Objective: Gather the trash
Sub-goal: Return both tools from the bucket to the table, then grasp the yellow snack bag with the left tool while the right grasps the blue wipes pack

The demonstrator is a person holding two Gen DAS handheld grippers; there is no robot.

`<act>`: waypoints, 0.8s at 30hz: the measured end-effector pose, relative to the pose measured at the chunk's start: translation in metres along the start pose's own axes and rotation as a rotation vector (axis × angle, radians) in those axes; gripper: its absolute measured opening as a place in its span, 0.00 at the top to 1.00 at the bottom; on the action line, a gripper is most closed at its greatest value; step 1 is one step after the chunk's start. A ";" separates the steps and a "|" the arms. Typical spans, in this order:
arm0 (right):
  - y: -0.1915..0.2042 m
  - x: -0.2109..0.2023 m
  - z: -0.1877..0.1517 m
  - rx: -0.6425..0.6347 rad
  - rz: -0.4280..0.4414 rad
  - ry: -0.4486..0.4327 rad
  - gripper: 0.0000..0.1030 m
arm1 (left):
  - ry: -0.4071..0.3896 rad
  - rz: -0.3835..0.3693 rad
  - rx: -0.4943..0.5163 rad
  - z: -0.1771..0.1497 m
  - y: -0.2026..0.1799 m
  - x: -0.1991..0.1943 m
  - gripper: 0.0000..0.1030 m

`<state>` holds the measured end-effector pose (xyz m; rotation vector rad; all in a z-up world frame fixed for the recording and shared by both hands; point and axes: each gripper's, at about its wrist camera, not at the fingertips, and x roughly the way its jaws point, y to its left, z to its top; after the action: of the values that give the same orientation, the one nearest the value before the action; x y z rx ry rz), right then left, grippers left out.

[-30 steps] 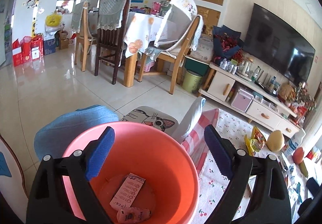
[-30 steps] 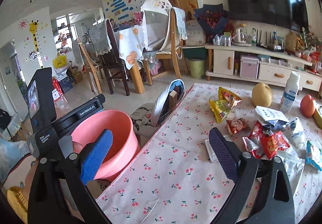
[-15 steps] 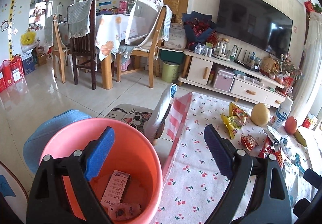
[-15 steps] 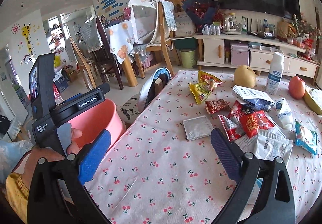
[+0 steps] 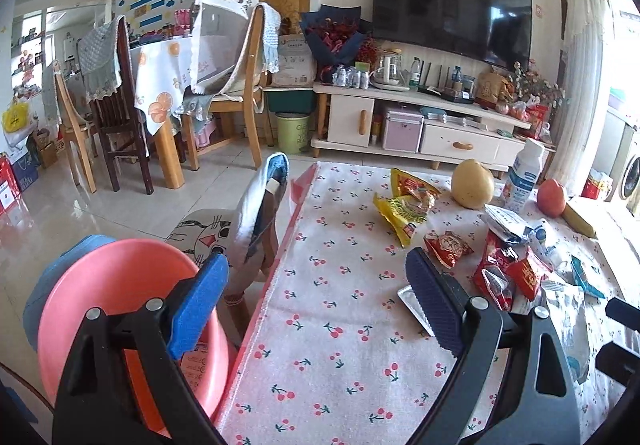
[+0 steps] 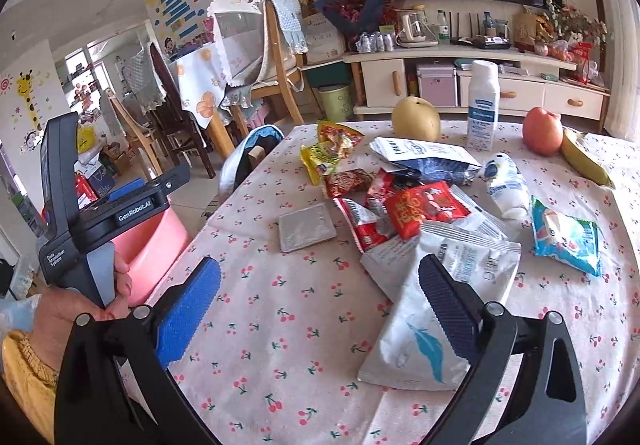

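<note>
A pink bucket (image 5: 116, 285) stands on the floor left of the cherry-print table (image 5: 340, 357); a printed wrapper (image 5: 192, 361) lies inside it. My left gripper (image 5: 316, 305) is open and empty above the table's left edge. My right gripper (image 6: 320, 309) is open and empty above the table's near side. Trash lies across the table: a silver foil packet (image 6: 306, 227), red snack wrappers (image 6: 424, 207), yellow wrappers (image 6: 324, 155), a white feather-print bag (image 6: 424, 325) and a blue-green packet (image 6: 566, 235). The bucket also shows in the right wrist view (image 6: 154, 241).
A pear (image 6: 416, 117), a white bottle (image 6: 484, 105), an apple (image 6: 542, 131) and a banana (image 6: 584, 161) stand at the table's far side. A chair back (image 5: 260, 213) and a cat-print stool (image 5: 204, 233) sit between bucket and table.
Both grippers have swung right, from over the bucket toward the table. The bucket has slid to the left in both views and the trash has come closer. Both stay open.
</note>
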<state>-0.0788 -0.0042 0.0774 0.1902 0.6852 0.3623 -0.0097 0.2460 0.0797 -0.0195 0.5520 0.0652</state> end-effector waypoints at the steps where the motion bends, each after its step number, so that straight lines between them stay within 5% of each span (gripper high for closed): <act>1: -0.009 -0.001 0.001 0.016 -0.005 0.001 0.05 | 0.006 -0.008 0.018 -0.001 -0.007 0.001 0.12; 16: -0.138 -0.018 0.020 0.264 -0.163 -0.033 0.05 | 0.098 -0.098 0.065 0.015 -0.077 0.070 0.12; 24: -0.194 -0.005 0.029 0.274 -0.242 0.014 0.05 | 0.083 -0.107 0.330 0.040 -0.124 0.130 0.12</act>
<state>-0.0126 -0.1866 0.0462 0.3612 0.7611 0.0362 0.1300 0.1314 0.0459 0.2710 0.6388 -0.1316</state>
